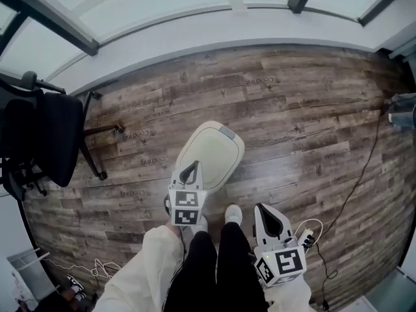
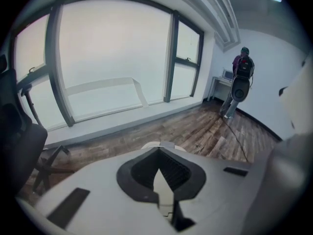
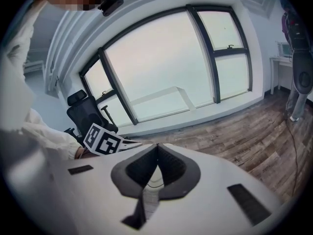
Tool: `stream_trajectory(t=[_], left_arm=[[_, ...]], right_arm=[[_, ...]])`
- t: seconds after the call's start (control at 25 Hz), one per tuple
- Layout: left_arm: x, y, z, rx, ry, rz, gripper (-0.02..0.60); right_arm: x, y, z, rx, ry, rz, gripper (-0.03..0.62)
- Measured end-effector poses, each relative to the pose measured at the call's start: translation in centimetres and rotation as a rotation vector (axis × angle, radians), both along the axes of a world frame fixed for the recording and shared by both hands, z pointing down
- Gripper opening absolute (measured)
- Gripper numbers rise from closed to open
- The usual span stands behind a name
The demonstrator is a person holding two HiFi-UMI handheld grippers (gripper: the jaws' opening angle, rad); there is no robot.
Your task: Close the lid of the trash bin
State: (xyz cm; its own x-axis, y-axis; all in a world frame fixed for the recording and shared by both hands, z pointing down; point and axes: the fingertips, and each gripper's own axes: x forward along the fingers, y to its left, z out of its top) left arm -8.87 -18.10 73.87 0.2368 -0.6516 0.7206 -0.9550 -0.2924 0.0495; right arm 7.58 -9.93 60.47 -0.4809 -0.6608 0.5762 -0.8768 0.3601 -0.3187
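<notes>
Trash bin lid (image 1: 209, 153) down, left gripper (image 1: 190, 168) fingers (image 2: 144, 173) together.

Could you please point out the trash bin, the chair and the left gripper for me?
Bin (image 1: 209, 153): head view, middle of its cream lid.
Chair (image 1: 52, 138): head view, on its black backrest.
Left gripper (image 1: 193, 166): head view, at the tips of its jaws.

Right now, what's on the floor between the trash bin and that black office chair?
Nothing. The head view shows only bare wood floor between the trash bin and the chair.
</notes>
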Motion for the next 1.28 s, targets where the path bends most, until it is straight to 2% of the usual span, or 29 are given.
stream_trajectory(t=[0.2,0.36,0.52,0.84,1.12,1.28], left_arm=[[-2.0,2.8,-9.0,0.079,0.039,-0.027,0.006],[-3.5,6.7,-16.0,0.092,0.099,-0.065,0.006],[-5.7,10.7,-23.0,0.136,0.111,-0.089,0.006],[-7.6,15.8,-34.7,0.195,0.172,-0.148,0.006],[-8.5,16.3,-43.5,0.327,0.128,-0.135,0.006],[-8.5,16.5,-48.3,0.408,0.135,-0.137,0.006]], right_arm=[[-1.8,2.3,-5.4,0.028,0.001,-0.017,0.023],[-2.6,4.9,-9.5,0.030,0.012,-0.020,0.023],[-3.2,7.1,-14.0,0.045,0.014,-0.027,0.023],[-4.4,7.6,-23.3,0.136,-0.014,-0.073,0.023],[-5.7,5.8,-31.6,0.261,-0.038,-0.107,0.023],[-5.7,6.2,-35.2,0.313,-0.048,-0.120,0.023]])
